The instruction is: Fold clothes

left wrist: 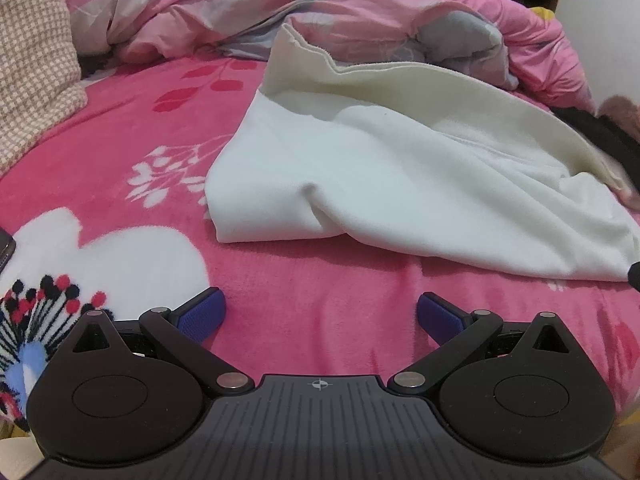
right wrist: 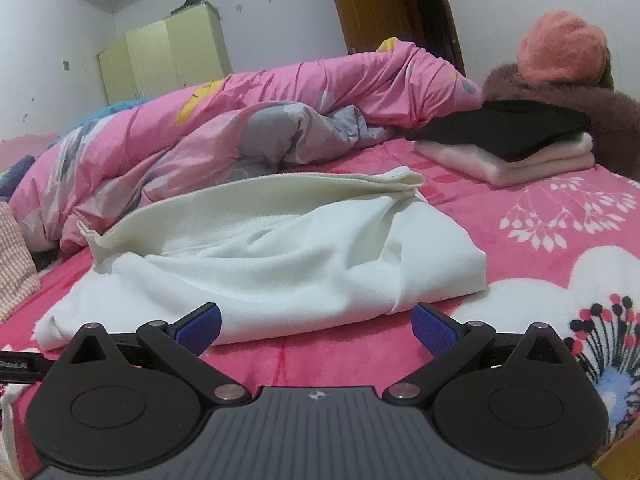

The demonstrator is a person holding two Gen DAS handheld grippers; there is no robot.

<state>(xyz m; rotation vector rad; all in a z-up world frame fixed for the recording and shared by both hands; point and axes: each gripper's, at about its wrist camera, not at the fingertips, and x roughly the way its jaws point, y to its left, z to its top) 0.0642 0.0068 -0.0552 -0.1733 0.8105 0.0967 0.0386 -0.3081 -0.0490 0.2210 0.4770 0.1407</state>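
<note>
Pink floral bed (left wrist: 320,300), rumpled quilt (left wrist: 180,12) behind. White garment (left wrist: 360,184) lies half-folded. Left tool (left wrist: 320,316) and right tool (right wrist: 316,326) both wide, holding nothing.

The blanket (left wrist: 280,280) is bright pink with white flowers, the garment (left wrist: 360,168) is white and cream, the quilt (right wrist: 200,132) pink with grey, the pads (left wrist: 202,314) blue
</note>
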